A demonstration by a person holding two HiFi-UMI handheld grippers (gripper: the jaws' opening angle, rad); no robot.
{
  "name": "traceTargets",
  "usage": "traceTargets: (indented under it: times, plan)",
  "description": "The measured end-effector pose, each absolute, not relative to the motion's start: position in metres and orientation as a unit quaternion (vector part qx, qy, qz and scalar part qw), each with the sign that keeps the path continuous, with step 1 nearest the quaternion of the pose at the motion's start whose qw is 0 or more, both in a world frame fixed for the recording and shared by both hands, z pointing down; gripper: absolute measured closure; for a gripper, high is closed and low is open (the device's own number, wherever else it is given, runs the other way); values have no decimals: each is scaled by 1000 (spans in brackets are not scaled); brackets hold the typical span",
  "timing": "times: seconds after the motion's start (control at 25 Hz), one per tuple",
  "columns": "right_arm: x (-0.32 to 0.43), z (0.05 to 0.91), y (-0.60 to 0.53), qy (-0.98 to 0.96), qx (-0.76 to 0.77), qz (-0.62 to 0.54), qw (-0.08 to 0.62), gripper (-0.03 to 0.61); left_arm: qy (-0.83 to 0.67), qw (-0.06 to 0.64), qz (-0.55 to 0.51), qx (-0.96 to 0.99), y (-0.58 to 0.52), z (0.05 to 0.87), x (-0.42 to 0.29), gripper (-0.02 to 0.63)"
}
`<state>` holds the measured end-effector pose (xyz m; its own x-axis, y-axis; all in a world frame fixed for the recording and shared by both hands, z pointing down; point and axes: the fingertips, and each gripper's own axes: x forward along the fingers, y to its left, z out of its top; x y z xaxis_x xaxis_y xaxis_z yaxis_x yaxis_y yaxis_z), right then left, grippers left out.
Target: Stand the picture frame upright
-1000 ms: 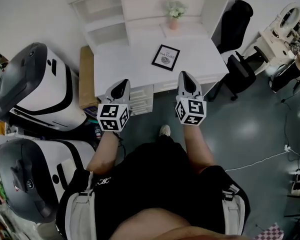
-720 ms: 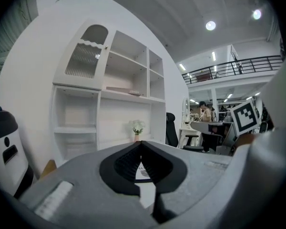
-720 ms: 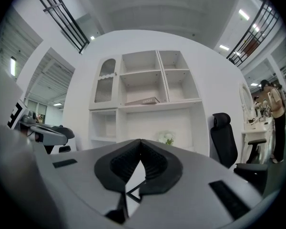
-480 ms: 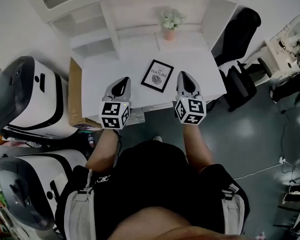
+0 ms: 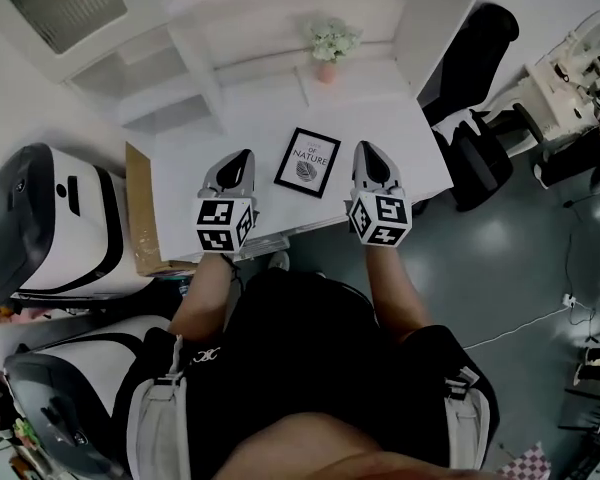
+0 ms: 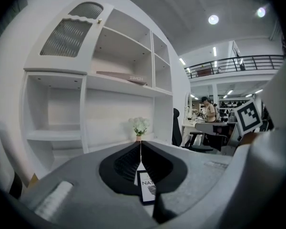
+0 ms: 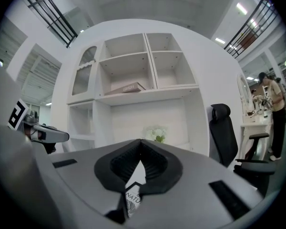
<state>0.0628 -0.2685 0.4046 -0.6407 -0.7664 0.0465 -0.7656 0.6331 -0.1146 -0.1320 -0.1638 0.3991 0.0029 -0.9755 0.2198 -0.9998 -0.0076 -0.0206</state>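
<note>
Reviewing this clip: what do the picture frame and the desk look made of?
The picture frame has a thin black matte border, probably painted wood or plastic. The white printed sheet inside looks like paper, and any glazing can't be made out. The desk is white, smooth and evenly matte with straight panel edges, likely painted or laminated board.

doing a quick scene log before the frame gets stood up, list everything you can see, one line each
picture frame: 1, black border with white print, lying flat on the desk between the grippers
desk: 1, white, ahead of the person
flower pot: 1, pink with white flowers, at the back of the desk
shelf unit: 1, white, behind the desk
office chairs: 2, black, right of the desk
cardboard box: 1, brown, left of the desk
machines: 2, white and black, far left
left gripper: 1, grey, shut, empty, left of the frame
right gripper: 1, grey, shut, empty, right of the frame
</note>
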Motion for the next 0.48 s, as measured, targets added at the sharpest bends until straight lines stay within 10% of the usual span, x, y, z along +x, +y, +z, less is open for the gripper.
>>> traceTargets:
  times: [0.32, 0.4, 0.48]
  plan:
    - [56, 432, -302, 875, -475, -90, 0, 489, -654, 84, 89, 747, -217, 421, -167, 586]
    - [55, 439, -308, 873, -476, -107, -6, 397, -641, 94, 94, 756, -225, 428, -173, 380]
    - [54, 449, -312, 869, -479, -119, -17, 397, -629, 113, 102, 763, -231, 440, -181, 342]
